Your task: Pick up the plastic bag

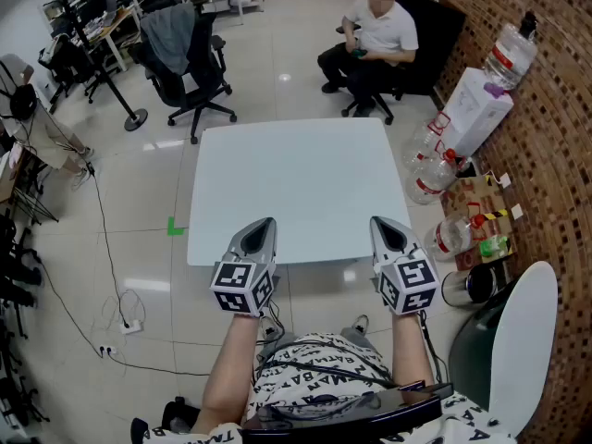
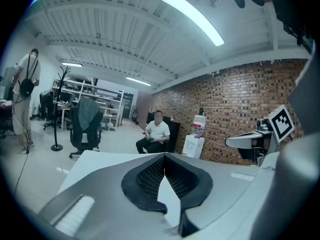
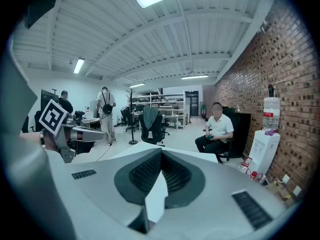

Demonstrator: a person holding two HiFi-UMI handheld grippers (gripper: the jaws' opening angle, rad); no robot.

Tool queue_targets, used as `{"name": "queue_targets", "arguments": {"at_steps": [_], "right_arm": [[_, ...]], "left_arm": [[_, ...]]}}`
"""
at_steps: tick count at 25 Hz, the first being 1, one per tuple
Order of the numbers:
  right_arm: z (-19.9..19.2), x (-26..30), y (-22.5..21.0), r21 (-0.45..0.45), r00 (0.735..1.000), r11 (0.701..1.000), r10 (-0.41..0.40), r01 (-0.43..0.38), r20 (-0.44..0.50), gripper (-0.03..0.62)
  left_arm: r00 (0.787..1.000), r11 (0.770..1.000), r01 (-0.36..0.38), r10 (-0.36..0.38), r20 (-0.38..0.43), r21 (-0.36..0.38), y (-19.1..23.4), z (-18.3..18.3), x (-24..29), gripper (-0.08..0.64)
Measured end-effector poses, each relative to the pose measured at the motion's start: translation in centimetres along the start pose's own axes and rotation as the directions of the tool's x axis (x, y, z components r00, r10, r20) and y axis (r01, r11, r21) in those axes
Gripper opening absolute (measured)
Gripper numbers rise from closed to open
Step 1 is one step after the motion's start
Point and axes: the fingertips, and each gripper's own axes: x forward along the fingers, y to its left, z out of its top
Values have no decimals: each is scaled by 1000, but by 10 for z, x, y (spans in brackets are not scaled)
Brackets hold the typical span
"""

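Note:
The white square table [image 1: 296, 178] stands in front of me, and no plastic bag shows on it or anywhere in the three views. My left gripper [image 1: 265, 222] hovers over the table's near edge on the left, jaws shut with nothing between them. My right gripper [image 1: 378, 222] hovers level with it on the right, also shut on nothing. In the left gripper view the jaws [image 2: 164, 157] meet at the tips, with the right gripper [image 2: 250, 140] off to the side. The right gripper view shows its jaws [image 3: 161, 154] closed and the left gripper [image 3: 75, 134] beside them.
A person [image 1: 375, 30] sits on a chair beyond the table's far edge. An office chair with a grey jacket [image 1: 185, 49] is at the far left. A water dispenser [image 1: 476, 109] and water bottles [image 1: 430, 160] line the brick wall. A white chair [image 1: 523, 340] stands near right.

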Motion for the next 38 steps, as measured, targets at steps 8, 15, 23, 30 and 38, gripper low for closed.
{"name": "queue_targets", "arguments": {"at_steps": [8,15,23,30,38], "right_arm": [[-1,-5,-3,11,1000,1000,13,-13,29,14],[-1,-17,-7,53,998,999,-8,5,61,20],[-36,-47,-47,126,991,985,-126,120,41,41],[-124,-114,-142,229,926,898,-373,377,-60,158],[-309,-249,-246,273,717,666,-607,694,-342,158]], "left_arm": [[1000,1000,10,-10,3,5,-8,-3,4,2],[998,998,60,-59,-29,19,-26,-6,10,2],[968,973,223,-214,-133,55,-87,-31,37,2],[874,896,436,-397,-282,89,-186,-78,75,2],[700,747,658,-561,-443,94,-335,-160,112,2]]}}
